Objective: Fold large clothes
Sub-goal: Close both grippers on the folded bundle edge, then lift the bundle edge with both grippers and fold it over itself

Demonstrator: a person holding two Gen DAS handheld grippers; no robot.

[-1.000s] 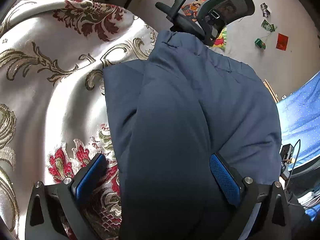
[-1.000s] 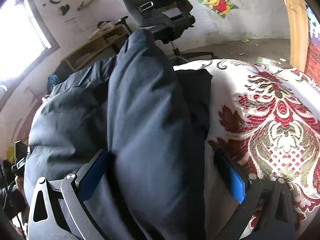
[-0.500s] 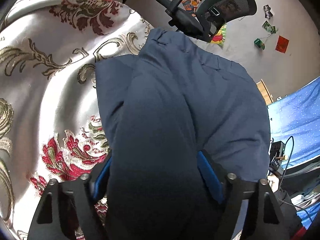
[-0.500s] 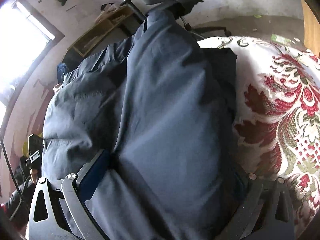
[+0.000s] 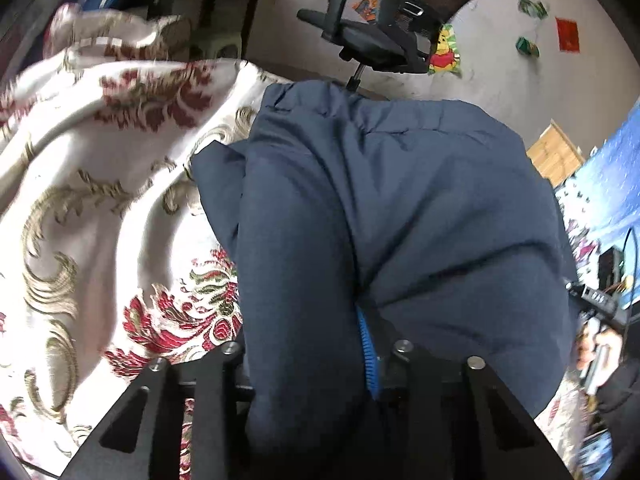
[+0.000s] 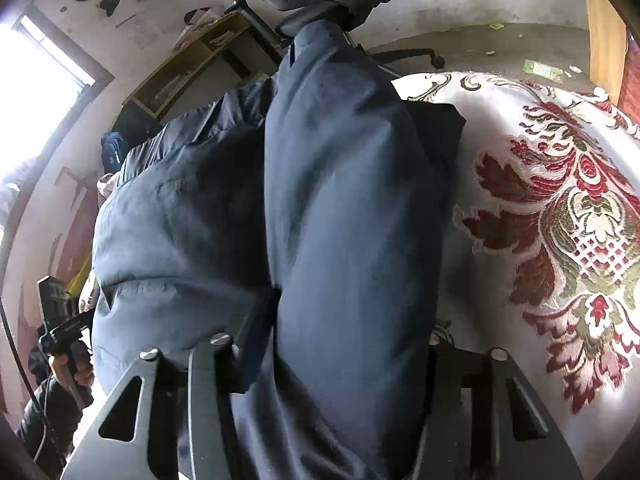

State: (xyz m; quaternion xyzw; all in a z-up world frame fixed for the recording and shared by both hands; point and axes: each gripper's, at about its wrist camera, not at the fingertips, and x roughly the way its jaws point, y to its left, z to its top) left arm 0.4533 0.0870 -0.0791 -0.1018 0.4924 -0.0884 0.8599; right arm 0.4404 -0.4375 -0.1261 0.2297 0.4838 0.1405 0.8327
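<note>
Both tools are clamped on the same garment: the left tool (image 5: 304, 364) has just been closing and now pinches a thick padded fold of the navy coat (image 5: 400, 208) between its pads, and the right tool (image 6: 340, 344) has just been closing too, its jaws pressing a similar puffy roll of the coat (image 6: 312, 200). Each grip sits at the near end of the coat, one ridge per tool, which looks like a sensible hold for carrying that end over toward the far end. The coat lies on the floral bedspread (image 5: 100, 208), near the far edge of the bed, its far end reaching that edge by the office chair (image 5: 400, 20). Judging by the bulging quilted surface, it is soft, bulky and springy rather than heavy; the smooth shell looks slippery, so a shallow pinch could slide off, and a deep bite through all layers is safer. Trapped air will likely make the fold puff back up unless pressed flat. In the right wrist view a person's hand (image 6: 72, 364) grips the other tool's handle at the left.
</note>
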